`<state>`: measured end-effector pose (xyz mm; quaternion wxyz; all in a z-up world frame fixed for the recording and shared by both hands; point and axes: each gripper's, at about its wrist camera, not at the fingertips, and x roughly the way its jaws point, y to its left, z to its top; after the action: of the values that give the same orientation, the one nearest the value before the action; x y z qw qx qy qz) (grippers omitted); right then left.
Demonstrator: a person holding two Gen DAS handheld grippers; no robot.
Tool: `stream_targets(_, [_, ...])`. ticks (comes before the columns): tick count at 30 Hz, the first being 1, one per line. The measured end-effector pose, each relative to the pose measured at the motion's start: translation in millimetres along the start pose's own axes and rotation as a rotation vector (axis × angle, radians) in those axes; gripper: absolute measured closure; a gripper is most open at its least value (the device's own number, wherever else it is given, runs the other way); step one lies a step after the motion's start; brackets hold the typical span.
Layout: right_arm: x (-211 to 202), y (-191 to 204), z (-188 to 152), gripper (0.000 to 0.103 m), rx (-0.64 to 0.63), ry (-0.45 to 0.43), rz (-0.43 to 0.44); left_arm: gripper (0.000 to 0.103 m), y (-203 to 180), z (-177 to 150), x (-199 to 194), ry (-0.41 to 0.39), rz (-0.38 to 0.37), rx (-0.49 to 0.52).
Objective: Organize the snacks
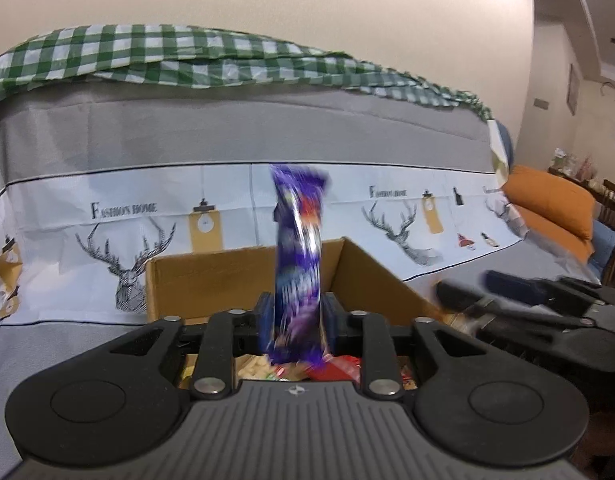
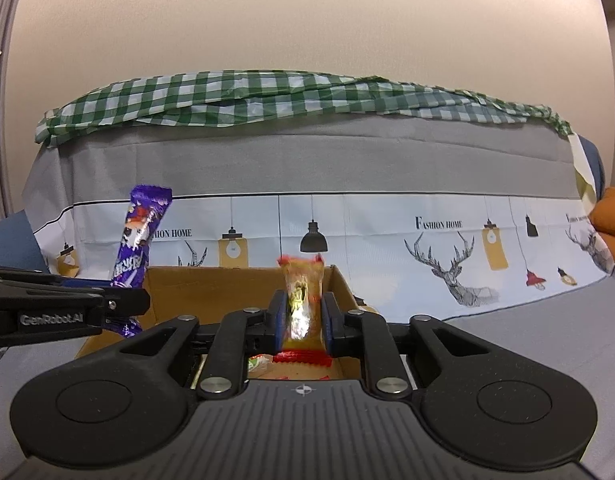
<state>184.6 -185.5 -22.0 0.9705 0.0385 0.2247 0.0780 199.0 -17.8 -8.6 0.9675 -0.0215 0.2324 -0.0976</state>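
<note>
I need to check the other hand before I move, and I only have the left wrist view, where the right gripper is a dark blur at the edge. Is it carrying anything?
Observer: Yes. The right gripper is shut on a yellow snack packet with red crimped ends.
Operator: Where is that packet relative to the box?
Observer: It is held upright over the open cardboard box, near its right wall.
Operator: Can you read my purple packet? It is smeared here.
Observer: Only partly. The purple snack packet stands upright in the left gripper; its white lettering is too cropped to read.
</note>
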Motion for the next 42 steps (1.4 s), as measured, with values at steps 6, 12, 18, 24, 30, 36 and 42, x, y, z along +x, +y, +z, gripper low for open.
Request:
stream_targets(6, [-0.8,-0.2,0.0,0.01,0.006,0.0,-0.038,0.024,5.0,0.4,-6.9,-0.036,0.049,0.006])
stream_targets(12, [-0.9,-3.6,-2.8,0.003,0.012,0.018,-0.054,0.018,7.7,-4.8,-19.3,-0.063,0.079,0.023])
stream_targets(18, [-8.6,-9.1,-6.5,0.001,0.019,0.023,-0.064,0.012,0.2,-19.6,-45.9,-0.087,0.1,0.041])
stream_targets(24, [-24.6,-21.9,-10.9,0.001,0.07,0.049,-0.051,0.011,-10.4,-46.8,-80.2,-0.036,0.132,-0.014])
stream_targets(30, [-47.9,-30.2,-17.9,0.001,0.078,0.077,-0.04,0.0,-20.0,-71.8,-109.6,0.07,0.134,-0.111])
stream_targets(36, [-83.6,-36.3,-39.3,0.001,0.078,0.099,-0.037,0.0,-34.1,-93.2,-128.8,0.146,0.2,-0.136])
stream_targets(42, [-103.6,-35.6,-72.1,0.001,0.075,0.114,-0.031,0.0,-45.4,-103.0,-117.3,0.186,0.218,-0.096])
